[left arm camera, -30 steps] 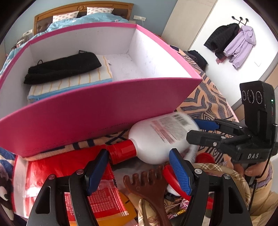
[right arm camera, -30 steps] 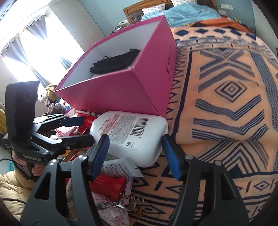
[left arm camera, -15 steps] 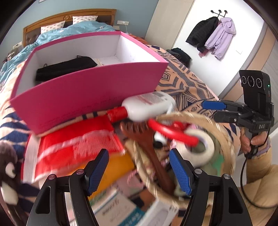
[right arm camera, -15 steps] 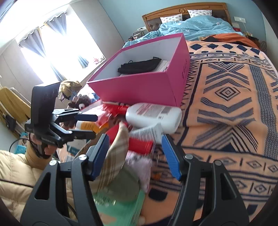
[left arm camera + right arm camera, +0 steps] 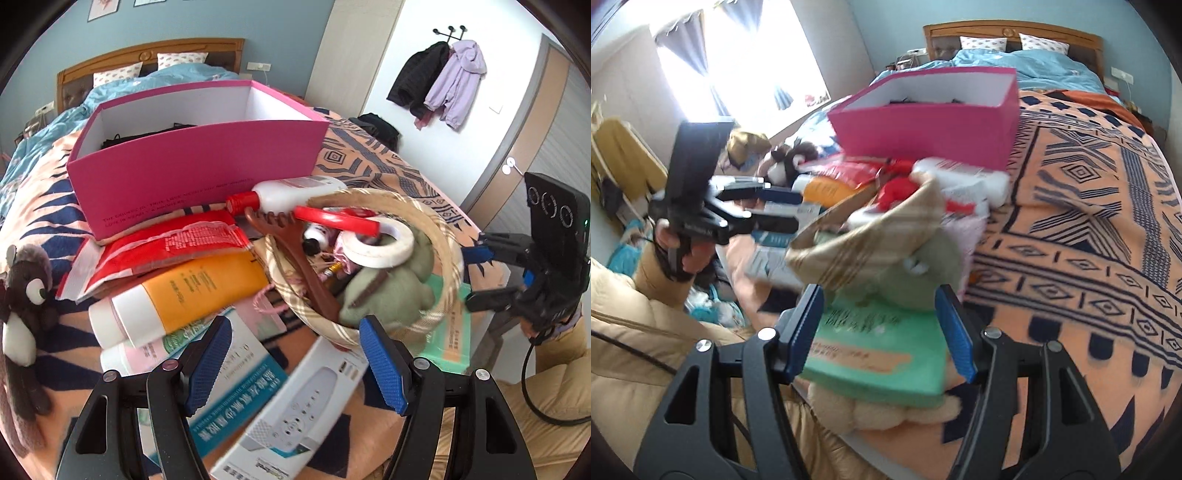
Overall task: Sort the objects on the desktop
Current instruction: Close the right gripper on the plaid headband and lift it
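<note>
A pile of objects lies on the patterned bedspread in front of a pink box (image 5: 199,173). A white bottle with a red cap (image 5: 295,192) rests against the box. A woven basket (image 5: 448,236) holds a tape roll (image 5: 376,243), a brown wooden comb (image 5: 295,254) and a green plush (image 5: 388,291). An orange tube (image 5: 199,291) and a red packet (image 5: 166,247) lie left of the basket. My left gripper (image 5: 295,363) is open above two white cartons (image 5: 295,417), gripping nothing. My right gripper (image 5: 881,328) is open over a green booklet (image 5: 875,350), just short of the basket (image 5: 871,236).
A dark plush toy (image 5: 22,295) lies at the left of the pile. The bedspread (image 5: 1089,229) stretches bare to the right of the pink box (image 5: 931,122). A person's tan sleeve (image 5: 646,332) is at the bed's near edge. Jackets (image 5: 443,81) hang on the far wall.
Both grippers have drawn back from the white bottle and the pink box. The basket, the tube and the cartons have come into view. Both stay open.
</note>
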`<state>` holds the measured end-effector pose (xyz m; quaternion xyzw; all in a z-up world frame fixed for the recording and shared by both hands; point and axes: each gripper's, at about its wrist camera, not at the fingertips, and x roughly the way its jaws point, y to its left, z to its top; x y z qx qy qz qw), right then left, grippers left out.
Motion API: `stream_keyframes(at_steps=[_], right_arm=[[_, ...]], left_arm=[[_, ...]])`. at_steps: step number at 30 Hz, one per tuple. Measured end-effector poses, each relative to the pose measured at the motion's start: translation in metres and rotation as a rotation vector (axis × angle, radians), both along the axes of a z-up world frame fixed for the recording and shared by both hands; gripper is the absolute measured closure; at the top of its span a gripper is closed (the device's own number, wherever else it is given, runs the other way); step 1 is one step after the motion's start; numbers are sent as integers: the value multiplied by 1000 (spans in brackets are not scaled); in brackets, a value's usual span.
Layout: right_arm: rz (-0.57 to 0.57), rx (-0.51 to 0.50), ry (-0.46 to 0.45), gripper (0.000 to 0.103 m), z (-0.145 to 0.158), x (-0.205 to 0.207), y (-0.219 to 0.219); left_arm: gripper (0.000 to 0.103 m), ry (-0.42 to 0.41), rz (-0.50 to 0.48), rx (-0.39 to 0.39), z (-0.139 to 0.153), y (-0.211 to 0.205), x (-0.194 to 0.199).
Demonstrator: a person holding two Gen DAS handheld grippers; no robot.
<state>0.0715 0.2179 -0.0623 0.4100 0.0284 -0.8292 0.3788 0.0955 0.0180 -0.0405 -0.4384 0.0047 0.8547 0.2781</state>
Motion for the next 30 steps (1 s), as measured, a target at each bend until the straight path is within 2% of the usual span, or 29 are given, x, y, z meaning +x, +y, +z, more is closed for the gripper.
stream_keyframes(at_steps=[6,11,15,22,26,30], right_arm=[[-46,73,76,38,-16,8,-27],[-101,-33,102,38,-4,3,-22],[-102,-26,122,38,2,-2,-31],[-89,-120,85,38,10,-19,-36],[-91,-171,52,38,13,-30,-33],[-65,-220,20,38,16,-39,-33]], left_arm=[[30,35,10,-23,-1,0,15],[29,93,9,-76,-1,3,25],[29,138,-25,-119,-7,17,28],[29,192,-37,-169,-14,32,22],[28,233,-11,-167,-8,31,20],[28,260,35,-116,5,20,13]])
